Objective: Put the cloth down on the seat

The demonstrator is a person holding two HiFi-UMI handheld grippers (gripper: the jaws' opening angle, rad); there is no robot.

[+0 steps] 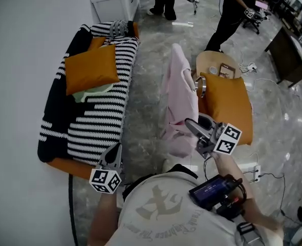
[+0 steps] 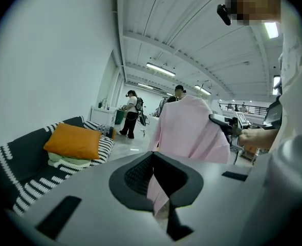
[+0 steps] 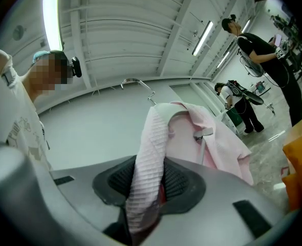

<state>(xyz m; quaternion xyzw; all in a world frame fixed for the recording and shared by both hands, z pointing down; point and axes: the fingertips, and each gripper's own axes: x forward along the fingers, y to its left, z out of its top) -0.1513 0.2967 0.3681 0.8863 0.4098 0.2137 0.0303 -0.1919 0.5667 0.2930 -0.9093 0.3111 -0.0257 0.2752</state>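
Grey floor beside a striped sofa at left. At centre, the right gripper clamps a hanging pink cloth — the left gripper, barely parted, is empty.

Grey marbled floor runs up the middle. A white wall fills nine o'clock, a black-and-white striped sofa against it. White cabinet at twelve, dark desk at two. Strip lights line the ceiling.
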